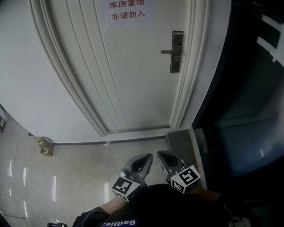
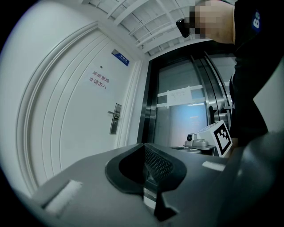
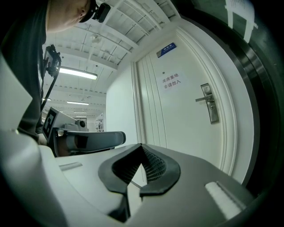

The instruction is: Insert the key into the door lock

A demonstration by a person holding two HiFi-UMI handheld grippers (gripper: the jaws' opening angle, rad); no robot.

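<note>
A pale wall [image 1: 26, 88] and a white panelled door [image 1: 124, 80] fill the space ahead of both claws, with the door straight in front of them. Below the claws is a glossy tiled floor [image 1: 66, 173]. A dark glass panel [image 1: 248, 133] rises just beyond the right claw's outer side. A dark stone slab [image 1: 179, 139] lies at the foot of the door frame, just ahead of the claw tips.

The left claw [image 1: 144, 157] and the right claw [image 1: 160, 154] are held side by side, near each other and well short of the door, both pointing at it. Each one's own view shows its jaws pressed together at the tips. A thin pale sliver sits in the seam of the right claw, but it is too slight to tell whether it is the key.

A white sign [image 1: 127, 11] with red characters hangs on the door, high above the claws. The door lock [image 1: 176, 51], a metal plate with a lever handle, is on the door's right edge, well ahead of and above the right claw and untouched. A small brown box [image 1: 45, 145] rests on the floor by the wall, off to the left claw's outer side.
</note>
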